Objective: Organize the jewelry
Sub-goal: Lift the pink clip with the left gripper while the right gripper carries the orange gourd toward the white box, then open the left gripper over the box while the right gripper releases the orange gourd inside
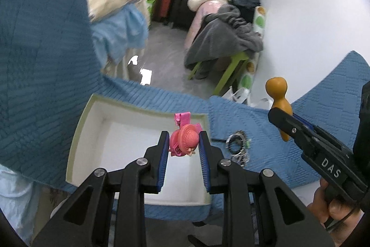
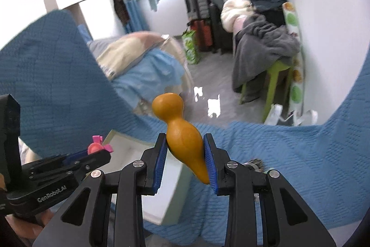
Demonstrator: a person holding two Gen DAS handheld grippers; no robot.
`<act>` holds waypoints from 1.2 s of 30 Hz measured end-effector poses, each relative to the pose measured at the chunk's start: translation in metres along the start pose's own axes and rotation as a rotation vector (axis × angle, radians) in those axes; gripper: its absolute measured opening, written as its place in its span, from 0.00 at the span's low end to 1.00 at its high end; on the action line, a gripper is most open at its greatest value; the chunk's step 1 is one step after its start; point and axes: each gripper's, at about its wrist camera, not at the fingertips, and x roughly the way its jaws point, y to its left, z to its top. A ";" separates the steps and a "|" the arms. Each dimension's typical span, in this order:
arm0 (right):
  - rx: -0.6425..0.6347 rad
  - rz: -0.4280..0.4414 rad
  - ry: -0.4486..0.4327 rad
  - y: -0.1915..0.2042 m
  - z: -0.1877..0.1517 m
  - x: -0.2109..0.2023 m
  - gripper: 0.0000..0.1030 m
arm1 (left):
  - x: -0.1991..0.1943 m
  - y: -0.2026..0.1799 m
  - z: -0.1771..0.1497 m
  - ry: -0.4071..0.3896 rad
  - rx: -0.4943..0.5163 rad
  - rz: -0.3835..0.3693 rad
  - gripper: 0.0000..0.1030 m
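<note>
Left gripper (image 1: 183, 142) closed on a pink hair clip (image 1: 185, 139) with a woven, hat-shaped top, pinched between the blue pads (image 1: 163, 152) right at the fingertips, a comb-like pink part sticking up past them. Held above the far right corner of an open white box (image 1: 92, 131) with a pale green rim, nothing visible inside it. Box resting on a blue quilted bedspread (image 1: 46, 85). Just right of the box, lying on the bedspread, a small tangle of dark and silvery rings or bangles (image 1: 238, 145), apart from both grippers. Right gripper (image 2: 185, 149) clamped on an orange gourd-shaped piece (image 2: 182, 133), the wide lower body squeezed between the blue pads (image 2: 209, 161), the rounded knob end pointing up and away beyond the fingertips, the tapered end slanting down toward the right finger. Seen from the left wrist, gourd piece (image 1: 278, 103) raised off the bedspread, to the right of the box and beyond the bangles. Seen from the right wrist, left gripper (image 2: 99, 151) off to the lower left with the pink clip (image 2: 98, 146) showing at its tip, near the box corner (image 2: 120, 138). Behind, a floor, suitcases, and a green stool (image 2: 276, 75) heaped with clothes.
</note>
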 end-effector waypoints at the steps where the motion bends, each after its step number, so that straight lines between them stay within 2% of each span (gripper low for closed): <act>1: -0.003 0.007 0.018 0.004 -0.004 0.007 0.28 | 0.005 0.009 -0.003 0.014 -0.014 0.003 0.25; 7: -0.033 0.039 0.123 0.030 -0.029 0.049 0.28 | 0.032 0.048 -0.014 0.074 -0.070 0.017 0.25; 18: -0.093 0.054 0.289 0.061 -0.069 0.113 0.28 | 0.068 0.090 -0.032 0.161 -0.061 0.096 0.26; 27: -0.131 0.075 0.324 0.073 -0.076 0.126 0.30 | 0.057 0.114 -0.033 0.145 -0.109 0.083 0.26; 28: -0.125 0.082 0.326 0.071 -0.075 0.126 0.31 | 0.056 0.113 -0.033 0.145 -0.110 0.079 0.30; 29: -0.119 0.085 0.323 0.071 -0.074 0.124 0.36 | 0.055 0.112 -0.033 0.148 -0.110 0.079 0.36; 30: -0.115 0.086 0.316 0.070 -0.072 0.121 0.39 | 0.053 0.112 -0.032 0.148 -0.111 0.082 0.49; 31: -0.114 0.089 0.307 0.069 -0.070 0.117 0.39 | 0.049 0.110 -0.032 0.137 -0.111 0.084 0.56; 36: -0.110 0.097 0.240 0.063 -0.056 0.088 0.39 | 0.030 0.095 -0.027 0.086 -0.091 0.065 0.56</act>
